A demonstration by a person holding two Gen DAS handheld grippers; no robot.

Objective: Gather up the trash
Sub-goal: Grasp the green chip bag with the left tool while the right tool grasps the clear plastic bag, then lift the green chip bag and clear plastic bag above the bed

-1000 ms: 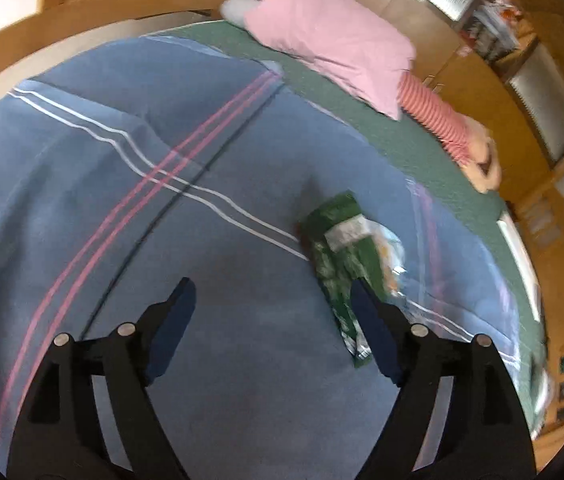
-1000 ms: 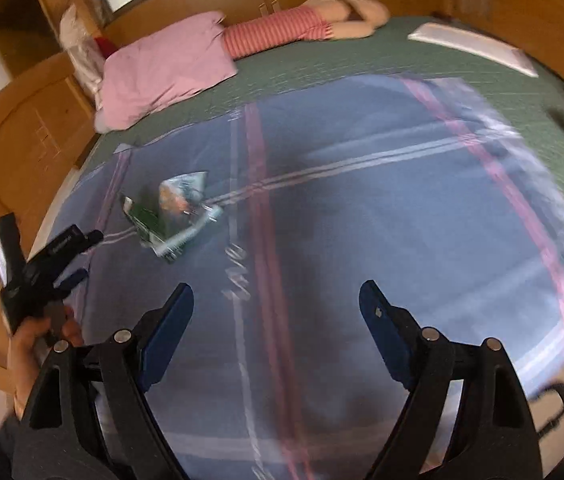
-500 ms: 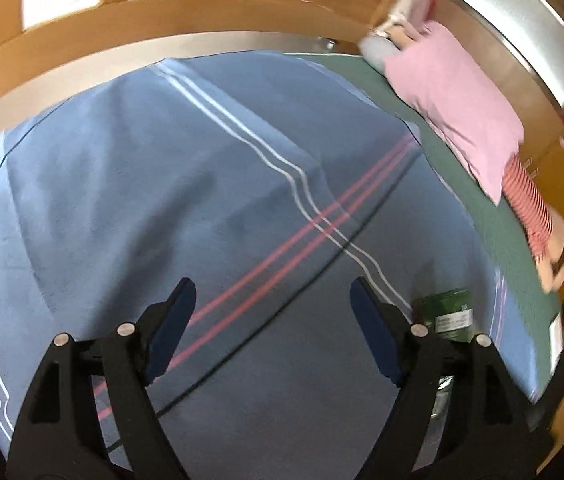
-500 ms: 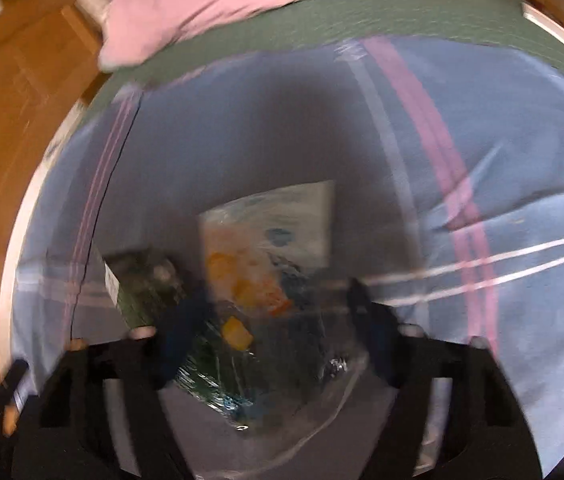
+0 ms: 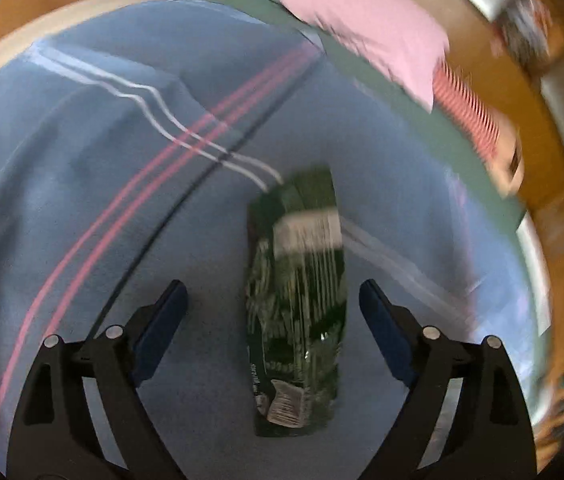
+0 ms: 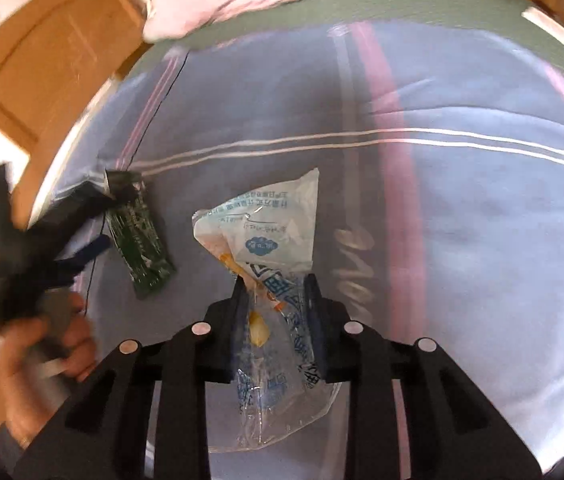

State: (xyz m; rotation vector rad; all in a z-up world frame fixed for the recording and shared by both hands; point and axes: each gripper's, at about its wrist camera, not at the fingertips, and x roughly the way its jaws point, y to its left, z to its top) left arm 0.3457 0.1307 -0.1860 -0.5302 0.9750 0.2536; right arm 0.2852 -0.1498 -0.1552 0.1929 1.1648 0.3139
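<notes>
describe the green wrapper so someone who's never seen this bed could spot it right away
On the bed, find the blue blanket with pink and white stripes. The green wrapper lies flat on it, directly between the open fingers of the left gripper. Unlike the clear plastic bag pinched in the right gripper beside it, it is long, narrow, dark green and opaque, with a white label.

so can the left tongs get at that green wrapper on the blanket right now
Probably yes. The left tongs are open with the green wrapper lying flat between the fingers on the blue blanket, nothing over it.
</notes>
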